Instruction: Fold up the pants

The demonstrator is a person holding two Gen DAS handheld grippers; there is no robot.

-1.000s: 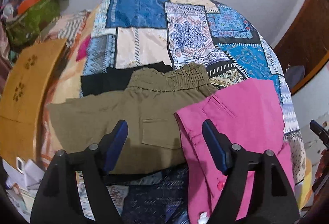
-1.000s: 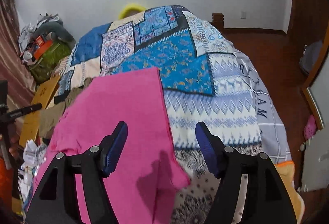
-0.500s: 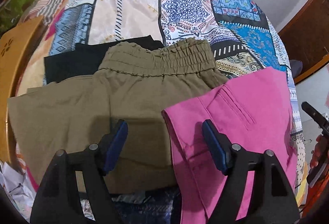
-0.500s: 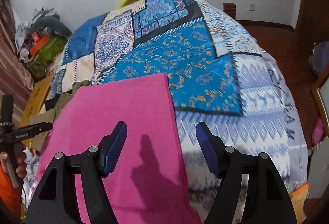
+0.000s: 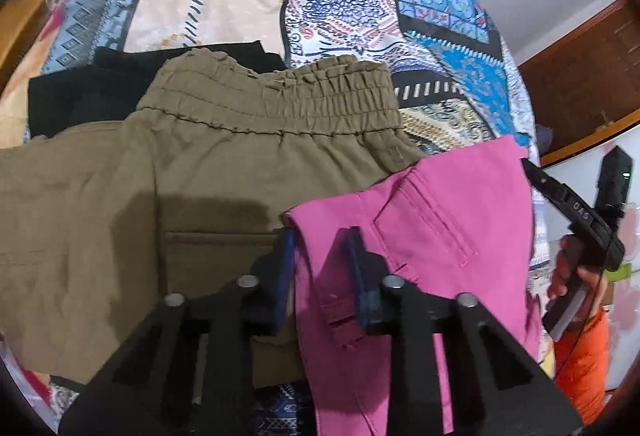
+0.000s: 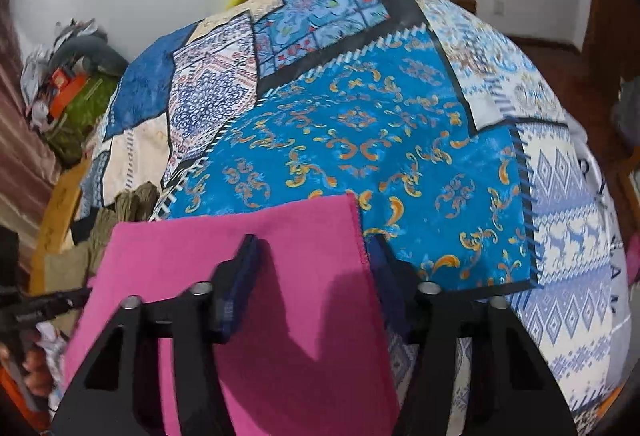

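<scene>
Olive pants (image 5: 208, 171) underlie pink pants (image 5: 432, 220); black garment (image 5: 80, 91) behind.

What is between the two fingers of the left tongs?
In the left wrist view, the left tongs have the corner edge of the pink pants between their fingers, beside the olive pants.

A home bedroom: a bed under a patchwork bedspread (image 6: 400, 139), clutter (image 6: 68, 83) by the wall.
</scene>
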